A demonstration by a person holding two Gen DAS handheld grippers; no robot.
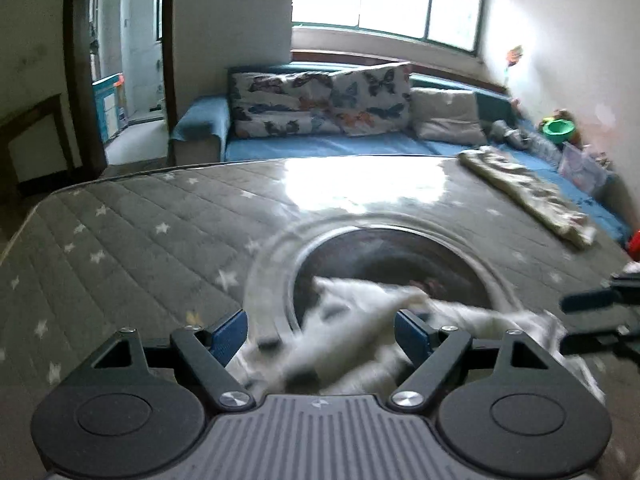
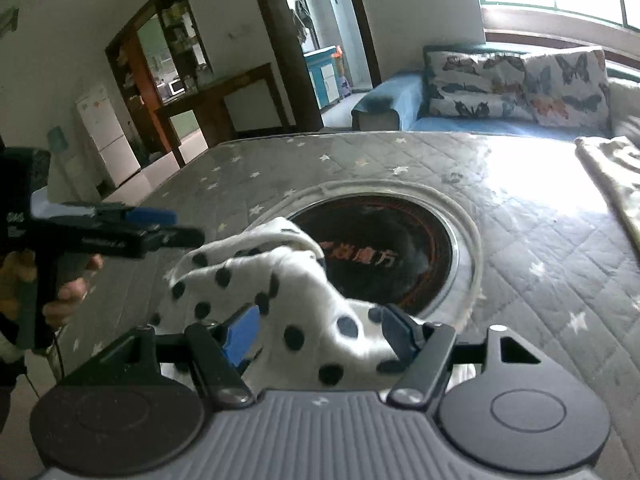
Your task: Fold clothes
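A white garment with dark dots [image 2: 248, 280] lies bunched on the grey star-quilted table cover [image 2: 520, 240], partly over a round black hob [image 2: 380, 256] set into the table. My right gripper [image 2: 320, 328] stands open with the cloth filling the gap between its fingers. In the left wrist view the same garment [image 1: 360, 300] is a blurred white heap under my open left gripper [image 1: 320, 328]. The right gripper [image 1: 592, 316] shows at that view's right edge. A hand [image 2: 68, 292] holds the left gripper [image 2: 168, 226] at the left of the right wrist view.
A beige patterned garment [image 1: 528, 192] lies along the table's far right side. Behind the table stands a blue sofa [image 1: 320, 146] with butterfly cushions [image 1: 320, 100]. A doorway [image 1: 128, 60] opens at the back left, with a dark wooden desk [image 2: 216, 100] near it.
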